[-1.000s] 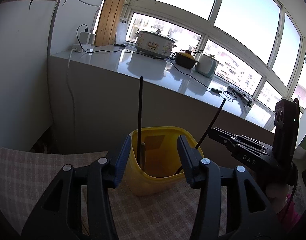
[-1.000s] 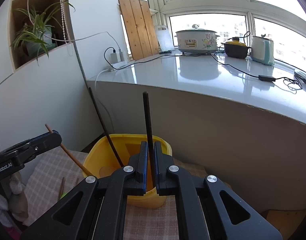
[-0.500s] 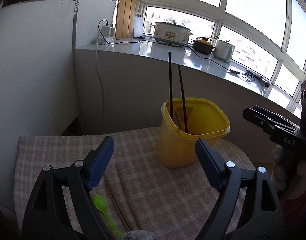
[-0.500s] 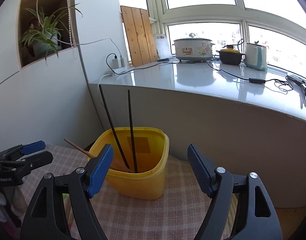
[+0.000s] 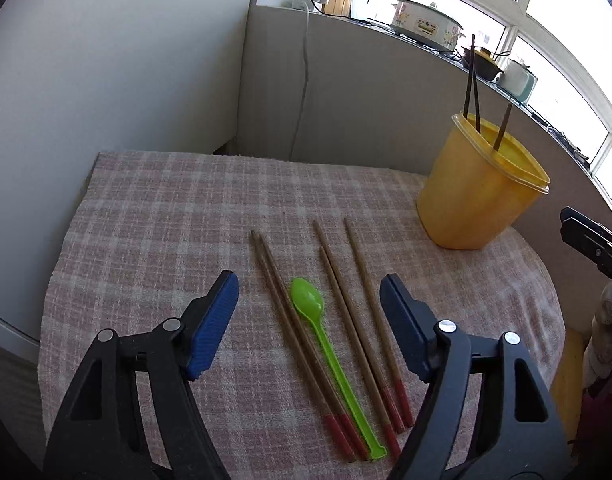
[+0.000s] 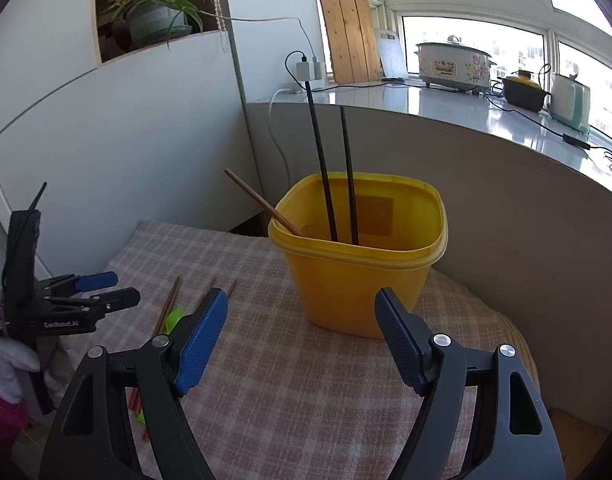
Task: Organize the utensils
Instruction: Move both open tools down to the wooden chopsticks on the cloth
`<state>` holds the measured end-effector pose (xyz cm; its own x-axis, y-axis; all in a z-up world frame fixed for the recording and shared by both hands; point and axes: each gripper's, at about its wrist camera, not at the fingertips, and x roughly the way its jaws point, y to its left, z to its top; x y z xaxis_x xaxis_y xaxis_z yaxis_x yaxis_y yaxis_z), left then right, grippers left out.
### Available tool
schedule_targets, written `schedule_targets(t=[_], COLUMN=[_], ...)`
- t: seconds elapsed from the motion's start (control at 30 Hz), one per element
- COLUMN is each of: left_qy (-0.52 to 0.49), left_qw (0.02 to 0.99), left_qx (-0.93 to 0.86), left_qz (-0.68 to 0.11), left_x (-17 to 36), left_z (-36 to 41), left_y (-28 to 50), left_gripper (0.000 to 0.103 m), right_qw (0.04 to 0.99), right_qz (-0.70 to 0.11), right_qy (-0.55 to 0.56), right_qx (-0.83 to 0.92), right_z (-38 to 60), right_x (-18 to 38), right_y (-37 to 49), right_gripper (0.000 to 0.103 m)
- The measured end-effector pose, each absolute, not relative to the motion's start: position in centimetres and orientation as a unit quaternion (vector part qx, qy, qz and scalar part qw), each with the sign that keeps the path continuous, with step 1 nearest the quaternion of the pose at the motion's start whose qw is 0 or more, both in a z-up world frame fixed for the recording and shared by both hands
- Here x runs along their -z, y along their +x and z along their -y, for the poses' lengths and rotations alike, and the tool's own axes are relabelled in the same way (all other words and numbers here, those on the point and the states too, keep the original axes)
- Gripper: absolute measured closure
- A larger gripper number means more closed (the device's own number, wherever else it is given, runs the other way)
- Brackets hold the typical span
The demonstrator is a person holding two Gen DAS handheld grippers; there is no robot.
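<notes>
A yellow tub stands on a checked cloth and holds two black chopsticks and one brown chopstick. Several brown red-tipped chopsticks and a green plastic spoon lie side by side on the cloth. My left gripper is open and empty, above the spoon and chopsticks. My right gripper is open and empty, in front of the tub. The left gripper also shows in the right wrist view.
A white wall stands behind the cloth on the left. A grey ledge behind the tub carries a cooker, a pot, a kettle and cables. A potted plant sits in a wall niche.
My right gripper opened and let go of a black chopstick, now standing in the tub. My left gripper drew back from the tub and now looks down on the spoon and chopsticks.
</notes>
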<state>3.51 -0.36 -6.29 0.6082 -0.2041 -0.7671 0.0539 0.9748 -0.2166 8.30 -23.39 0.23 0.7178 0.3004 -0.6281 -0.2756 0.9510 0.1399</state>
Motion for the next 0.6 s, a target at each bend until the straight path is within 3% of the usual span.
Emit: schedule_targets(t=[0.23,0.37,0.47,0.6], left_qy=[-0.112,-0.116,-0.121,-0.123], left_qw=[0.871,0.864,0.862,0.861], left_qx=[0.077,0.084,0.086,0.087], left_qz=[-0.473,-0.482,-0.484,-0.485], left_x=[9.5,10.6,11.1,11.5], left_z=[-1.3,-1.1,-0.9,-0.7], left_y=[2.8,2.5,2.5,2.8], left_gripper=[0.059,0.064,0.064,0.069], right_qw=[0.901,0.884,0.87,0.862], right_qz=[-0.388,-0.418,-0.441,-0.456], right_qy=[0.011,0.006,0.003,-0.004], right_qx=[-0.193,-0.21,-0.22,-0.22], right_z=[19.9,18.1,17.0,15.8], right_x=[2.4,4.0,5.2,6.3], right_y=[8.8,9.4,9.7,10.1], right_gripper=[0.027,0.028,0.04,0.043])
